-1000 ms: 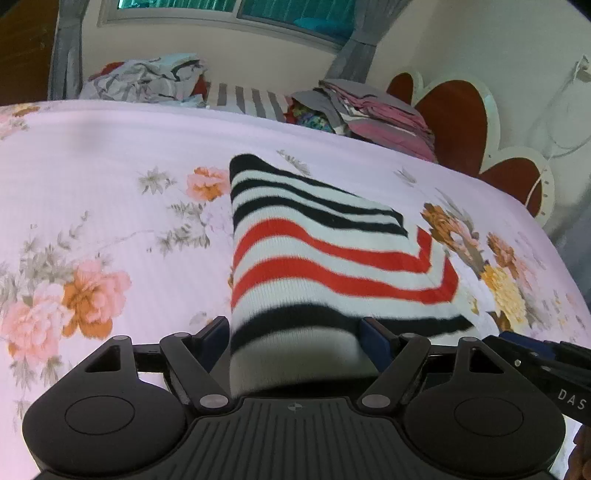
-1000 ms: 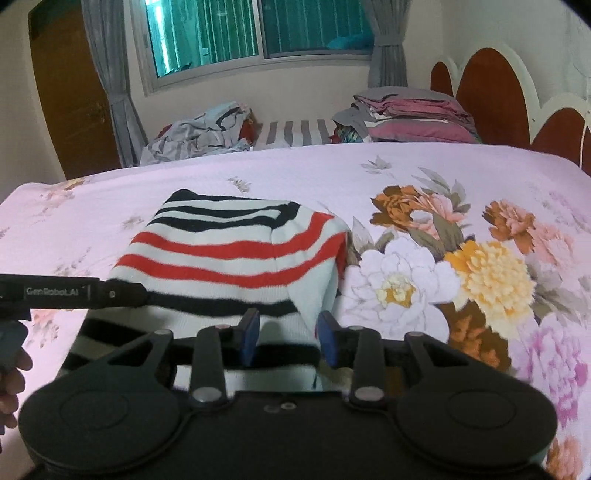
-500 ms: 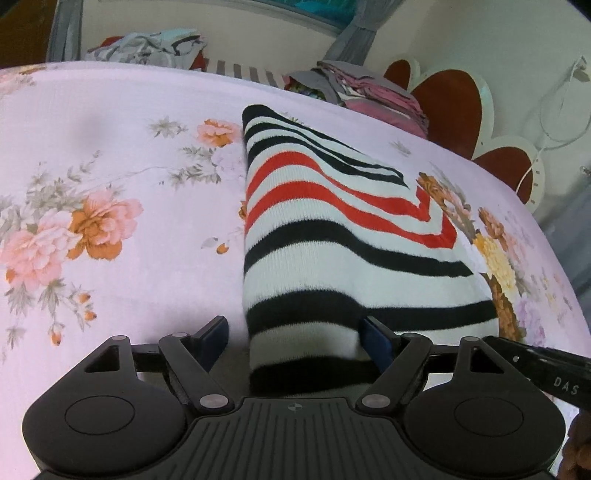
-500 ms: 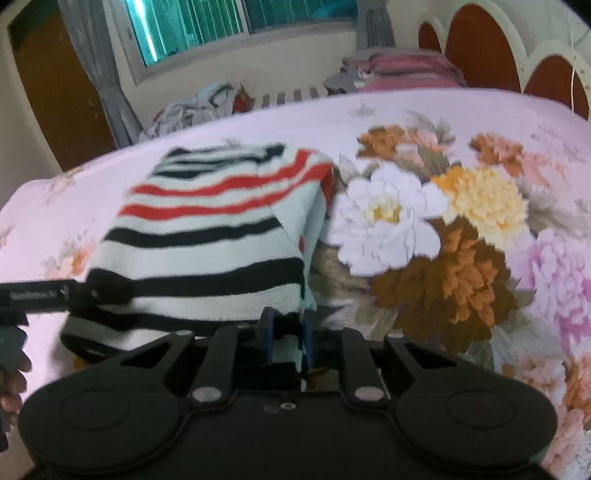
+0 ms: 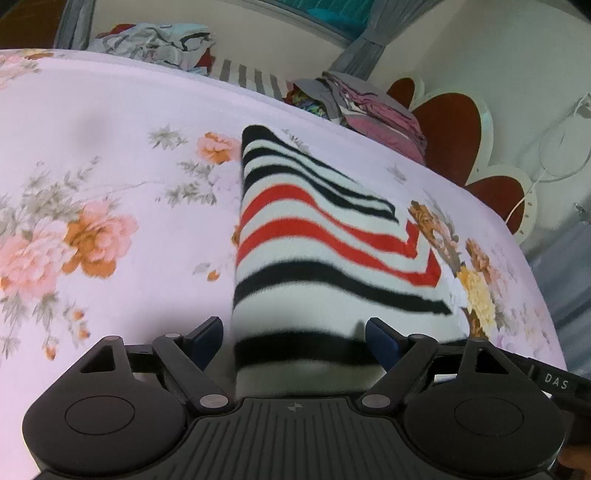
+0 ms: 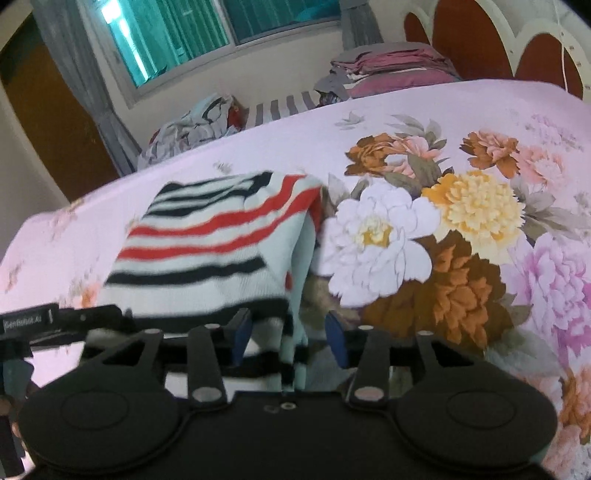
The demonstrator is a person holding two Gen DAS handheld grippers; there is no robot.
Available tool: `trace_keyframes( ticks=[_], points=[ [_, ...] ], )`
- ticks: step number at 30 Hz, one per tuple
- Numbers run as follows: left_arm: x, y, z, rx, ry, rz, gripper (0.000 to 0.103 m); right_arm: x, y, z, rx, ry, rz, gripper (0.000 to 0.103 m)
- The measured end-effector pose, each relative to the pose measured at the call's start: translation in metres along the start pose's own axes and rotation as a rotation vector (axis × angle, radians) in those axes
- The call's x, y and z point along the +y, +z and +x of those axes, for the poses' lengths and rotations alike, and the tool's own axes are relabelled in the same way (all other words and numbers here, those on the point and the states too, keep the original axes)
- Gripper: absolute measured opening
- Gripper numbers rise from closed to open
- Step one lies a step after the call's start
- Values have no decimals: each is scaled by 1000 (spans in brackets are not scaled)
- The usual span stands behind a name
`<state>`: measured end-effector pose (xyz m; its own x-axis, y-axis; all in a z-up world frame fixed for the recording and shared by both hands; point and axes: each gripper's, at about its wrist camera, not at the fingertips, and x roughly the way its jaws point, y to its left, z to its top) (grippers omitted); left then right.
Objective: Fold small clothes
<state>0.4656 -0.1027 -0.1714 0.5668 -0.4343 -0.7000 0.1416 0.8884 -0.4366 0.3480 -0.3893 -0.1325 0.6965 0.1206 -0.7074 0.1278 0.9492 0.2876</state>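
Note:
A small knit garment [image 5: 314,251] with white, black and red stripes lies folded on the floral bedsheet [image 5: 92,166]. Its near end runs between the wide-open fingers of my left gripper [image 5: 295,334]; the fingers do not press it. In the right wrist view the garment [image 6: 214,243] sits left of centre, and its right edge hangs between the parted fingers of my right gripper [image 6: 290,332], which is open. The left gripper's finger [image 6: 55,319] shows at the garment's left side.
A loose heap of clothes [image 5: 155,40] lies at the far edge of the bed. A stack of folded pink and grey clothes [image 5: 369,99] sits by the red and white headboard [image 5: 450,133]. A window [image 6: 229,26] and a brown door [image 6: 44,122] are behind.
My right gripper, shut on the garment's edge half a second ago, has opened. Both grippers have moved forward and the near stripes have shifted back under the left gripper.

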Motion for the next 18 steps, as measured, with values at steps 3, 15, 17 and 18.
trace_keyframes(
  ticks=[3,15,17,18],
  points=[
    [-3,10,8,6,-4,-10,87,-5,12,8,10,31,41,64],
    [4,30,49,73,-14,-84,88,-11,37,66,100,84,112,72],
    [3,31,54,80,-23,-78,88,-15,38,77,113,97,133,72],
    [3,31,56,81,-26,-73,88,-17,39,82,119,107,144,72]
  ],
)
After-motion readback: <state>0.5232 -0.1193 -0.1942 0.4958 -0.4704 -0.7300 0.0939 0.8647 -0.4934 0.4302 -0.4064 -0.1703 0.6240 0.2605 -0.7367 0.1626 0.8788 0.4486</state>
